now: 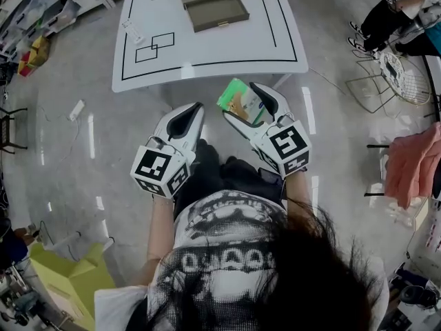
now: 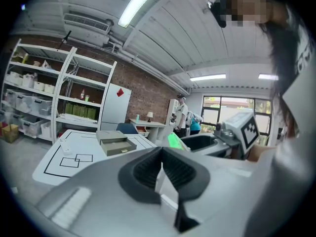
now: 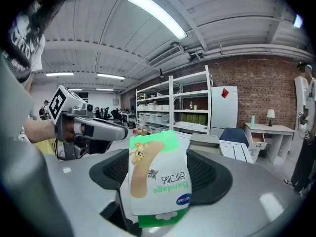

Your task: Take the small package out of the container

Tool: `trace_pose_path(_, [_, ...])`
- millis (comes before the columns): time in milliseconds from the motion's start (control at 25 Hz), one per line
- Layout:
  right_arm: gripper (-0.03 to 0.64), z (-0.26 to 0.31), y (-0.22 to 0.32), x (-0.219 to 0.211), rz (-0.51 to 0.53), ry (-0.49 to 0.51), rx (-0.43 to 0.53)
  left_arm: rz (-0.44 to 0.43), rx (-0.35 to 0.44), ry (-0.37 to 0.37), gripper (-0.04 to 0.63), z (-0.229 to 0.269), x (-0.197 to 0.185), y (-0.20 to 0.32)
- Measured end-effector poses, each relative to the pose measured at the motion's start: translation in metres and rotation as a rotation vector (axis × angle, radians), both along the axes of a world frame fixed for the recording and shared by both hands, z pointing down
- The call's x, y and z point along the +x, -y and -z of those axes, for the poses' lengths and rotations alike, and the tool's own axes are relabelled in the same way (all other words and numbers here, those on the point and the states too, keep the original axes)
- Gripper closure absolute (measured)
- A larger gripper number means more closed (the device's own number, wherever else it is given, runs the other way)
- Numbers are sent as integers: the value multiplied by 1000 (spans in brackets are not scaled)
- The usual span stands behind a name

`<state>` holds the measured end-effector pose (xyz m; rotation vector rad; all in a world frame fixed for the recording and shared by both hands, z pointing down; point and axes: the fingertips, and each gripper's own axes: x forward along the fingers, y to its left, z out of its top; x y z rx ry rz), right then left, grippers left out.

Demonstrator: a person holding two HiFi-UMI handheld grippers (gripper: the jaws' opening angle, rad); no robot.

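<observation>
My right gripper [image 1: 252, 101] is shut on the small package [image 1: 240, 101], a green and white bandage packet [image 3: 158, 177] standing upright between the pads. From the left gripper view the packet [image 2: 174, 141] shows as a green edge beside the right gripper [image 2: 232, 136]. The container [image 1: 211, 3], a grey box with its drawer pulled out, sits on the far part of the white table [image 1: 275, 47], well away from both grippers. It also shows in the side views as a grey box [image 2: 114, 143] [image 3: 205, 141]. My left gripper [image 1: 192, 114] is shut with nothing in it [image 2: 162, 168], held close to my body.
Black tape lines and small squares [image 1: 154, 47] mark the table, and a small white object [image 1: 131, 28] lies at its left. A wire rack [image 1: 403, 78] and seated people are at the right, with pink cloth [image 1: 413, 164]. Shelving [image 2: 34, 107] lines the wall.
</observation>
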<state>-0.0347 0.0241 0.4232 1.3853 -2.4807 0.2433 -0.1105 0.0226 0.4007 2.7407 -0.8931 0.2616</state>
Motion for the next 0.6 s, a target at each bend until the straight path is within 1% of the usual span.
trace_pose_path(280, [241,1,-8,9,0,-1,10,-6,8,-1,595,1,10,-9])
trace_pose_path(600, [241,3,-10,14,3,-3,21,5,11,4,595,0,12,-13])
